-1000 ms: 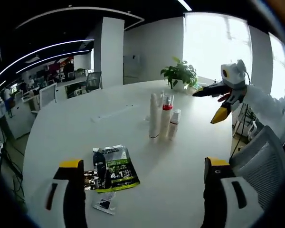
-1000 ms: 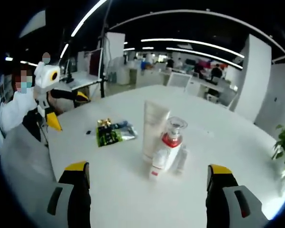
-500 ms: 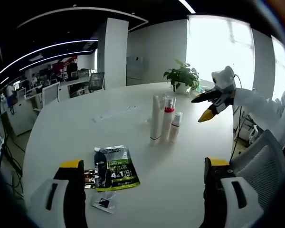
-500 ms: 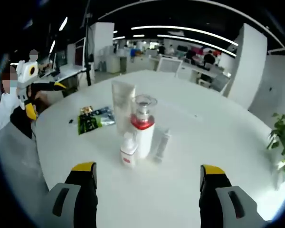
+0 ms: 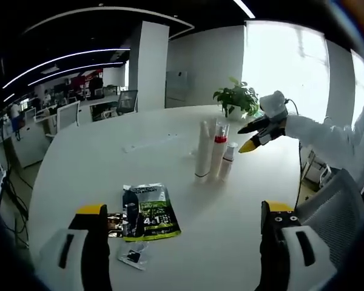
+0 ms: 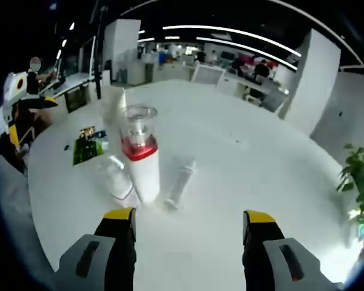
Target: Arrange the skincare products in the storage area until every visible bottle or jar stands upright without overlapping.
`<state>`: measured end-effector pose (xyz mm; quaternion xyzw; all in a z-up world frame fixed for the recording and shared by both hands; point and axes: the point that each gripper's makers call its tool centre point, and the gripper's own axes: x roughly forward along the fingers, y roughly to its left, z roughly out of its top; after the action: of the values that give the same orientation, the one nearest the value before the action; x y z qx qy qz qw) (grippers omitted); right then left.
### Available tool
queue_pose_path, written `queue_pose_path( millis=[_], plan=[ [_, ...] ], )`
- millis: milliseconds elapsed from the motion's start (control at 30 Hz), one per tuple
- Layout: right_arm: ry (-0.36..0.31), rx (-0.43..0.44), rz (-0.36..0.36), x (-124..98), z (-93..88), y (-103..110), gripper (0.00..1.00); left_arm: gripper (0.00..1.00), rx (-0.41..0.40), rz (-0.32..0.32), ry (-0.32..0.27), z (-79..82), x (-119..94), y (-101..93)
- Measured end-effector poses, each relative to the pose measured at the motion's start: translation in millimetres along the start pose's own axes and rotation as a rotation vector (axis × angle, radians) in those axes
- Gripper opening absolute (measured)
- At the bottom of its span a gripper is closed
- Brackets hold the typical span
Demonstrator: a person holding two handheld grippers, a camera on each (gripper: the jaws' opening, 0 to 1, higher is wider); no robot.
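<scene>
Open-plan office, round white table. Right gripper nearest, jaws spread wide, holding nothing. Just ahead between its jaws: small clear tube lying flat on table, long axis running away from gripper, slightly leftward. Just left of tube, pump bottle with red band upright; small bottle beside it, blurred; tall white tube behind, upright. Left gripper also spread, empty, well apart from cluster; green sachet before it. Right gripper better placed for lying tube.
</scene>
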<state>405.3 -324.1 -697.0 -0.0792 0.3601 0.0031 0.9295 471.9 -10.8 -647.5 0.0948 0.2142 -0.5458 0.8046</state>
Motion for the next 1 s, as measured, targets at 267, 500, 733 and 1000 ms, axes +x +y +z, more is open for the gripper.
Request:
queue_pose_path(
  millis=[267,500,733,1000],
  plan=[
    [0.071,-0.024,-0.007,27.2,-13.7,-8.2,0.7,0.99,-0.002,0.005,-0.003,1.1,1.6,0.9],
    [0.105,-0.002,0.011,46.2,-16.4,-6.6,0.63,0.99,-0.007,0.009,0.004,0.5,4.5,1.3],
    [0.121,0.012,0.038,60.7,-19.8,2.6,0.5,0.99,-0.023,0.015,0.014,-4.4,6.7,4.1],
    [0.123,0.028,0.066,73.9,-22.6,15.5,0.39,0.99,-0.036,0.021,0.019,-7.2,6.2,5.9]
  ],
)
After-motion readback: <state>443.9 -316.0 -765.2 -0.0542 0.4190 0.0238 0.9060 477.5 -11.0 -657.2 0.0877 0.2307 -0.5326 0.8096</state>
